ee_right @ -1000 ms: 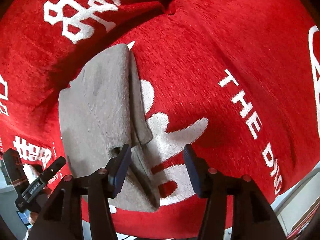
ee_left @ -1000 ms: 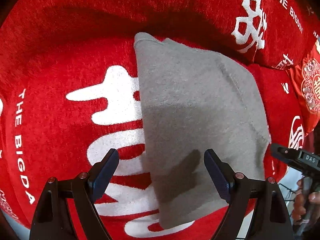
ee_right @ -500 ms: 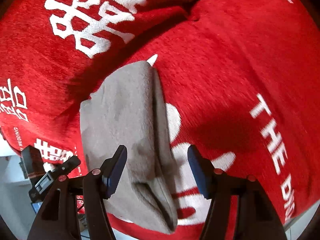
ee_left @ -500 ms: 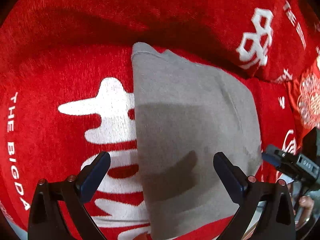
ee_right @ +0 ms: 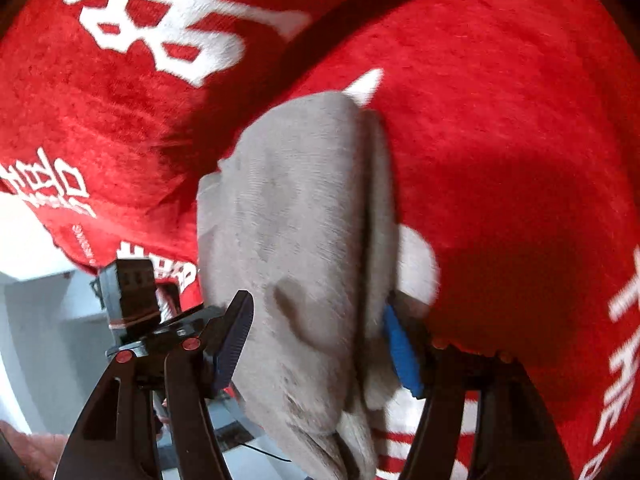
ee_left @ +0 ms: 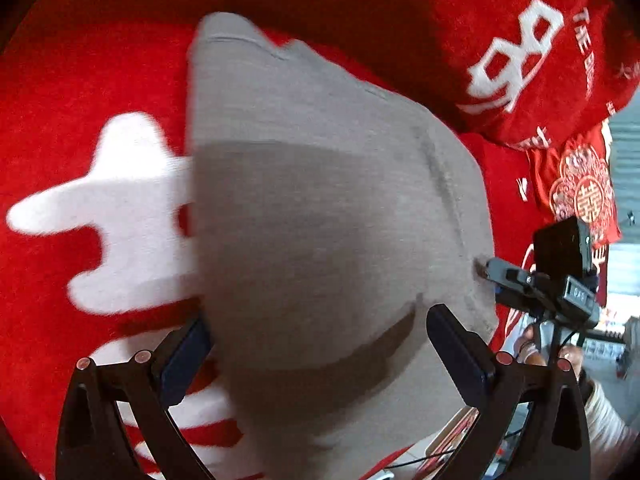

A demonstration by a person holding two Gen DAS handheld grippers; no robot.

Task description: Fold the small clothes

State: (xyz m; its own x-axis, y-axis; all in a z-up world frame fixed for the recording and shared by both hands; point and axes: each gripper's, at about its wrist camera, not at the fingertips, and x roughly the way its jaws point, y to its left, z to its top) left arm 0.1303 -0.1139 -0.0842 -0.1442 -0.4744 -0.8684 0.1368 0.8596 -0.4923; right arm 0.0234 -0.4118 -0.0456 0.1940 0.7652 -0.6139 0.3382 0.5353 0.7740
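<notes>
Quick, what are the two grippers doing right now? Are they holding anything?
Left gripper: open, jaws wide on either side of the folded grey knit garment, not clamped.
Right gripper: open, straddling the same garment's edge.

The folded garment [ee_left: 320, 208] lies flat on the printed blanket [ee_left: 100, 80], reaching forward from the left gripper [ee_left: 320, 356]. Its near edge sits between the two left fingers [ee_left: 186, 356], which stand wide apart to either side of it. Beyond the right-hand finger, past the garment's side edge, the other gripper shows. Behind the garment's far end the blanket rises in a fold.

In the right wrist view, the garment [ee_right: 304, 240] runs forward between the fingers [ee_right: 236, 340] of the right gripper [ee_right: 320, 344], its near end between them and its stacked layers toward the right-hand finger. The blanket [ee_right: 500, 140] spreads beneath and ahead.
</notes>
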